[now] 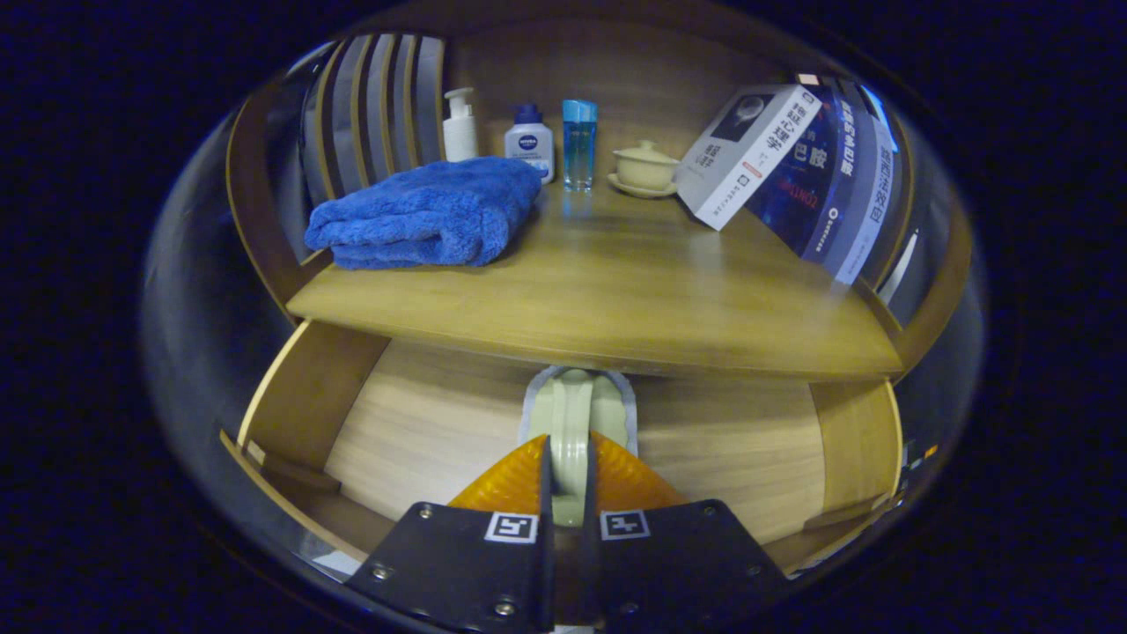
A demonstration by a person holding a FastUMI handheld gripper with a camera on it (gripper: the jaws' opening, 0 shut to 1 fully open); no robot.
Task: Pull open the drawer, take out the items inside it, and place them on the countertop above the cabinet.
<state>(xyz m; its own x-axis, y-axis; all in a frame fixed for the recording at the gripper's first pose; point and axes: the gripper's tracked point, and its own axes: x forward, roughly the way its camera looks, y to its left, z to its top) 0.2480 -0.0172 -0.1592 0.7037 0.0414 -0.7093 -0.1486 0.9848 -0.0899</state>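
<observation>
Low in the frame's centre, the gripper (pixel 568 480) is clamped on a pale green handled item (pixel 577 409) inside the open drawer (pixel 423 423); next, it probably needs lifting onto the countertop (pixel 634 291).

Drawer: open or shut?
Open: the drawer sticks out under the countertop, floor showing, gripper closed on a pale brush inside.

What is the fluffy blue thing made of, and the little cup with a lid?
The blue towel looks like soft plush cloth: fuzzy pile, thick rounded folds. The lidded cup on its saucer looks like glazed ceramic, smooth and cream-coloured, though it could be plastic.
</observation>
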